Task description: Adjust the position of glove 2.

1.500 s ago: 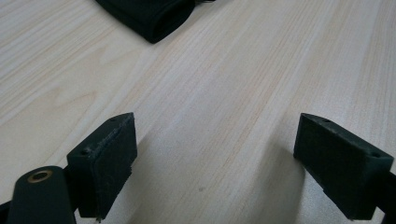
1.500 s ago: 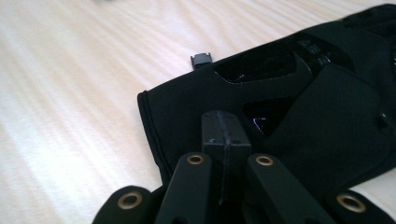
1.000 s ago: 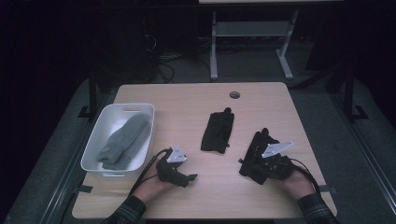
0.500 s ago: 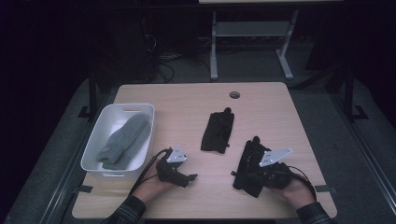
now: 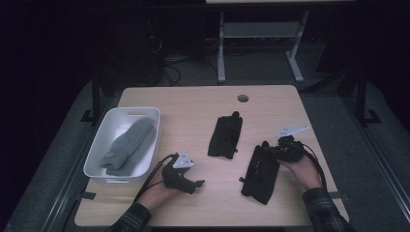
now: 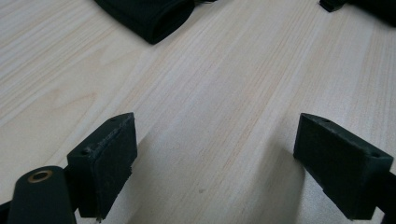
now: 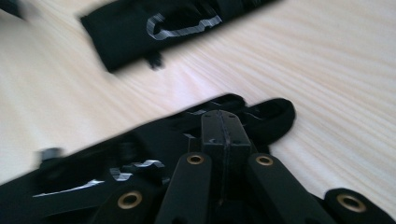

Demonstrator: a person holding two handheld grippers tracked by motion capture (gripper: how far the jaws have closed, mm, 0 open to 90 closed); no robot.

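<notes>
Black fabric glove (image 5: pixel 261 171) lies near the worktop's (image 5: pixel 193 104) right front, its far end pinched in the closed right claw (image 5: pixel 270 151). Just left and farther lies a second black glove (image 5: pixel 225 137), slightly apart. Left claw (image 5: pixel 193 183) rests wide open on bare wood beside the white bin (image 5: pixel 99 159) holding a grey sock (image 5: pixel 128 145).

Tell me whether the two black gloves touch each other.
Apart. The high view shows bare wood between the middle black glove and the black glove at the right gripper.
</notes>
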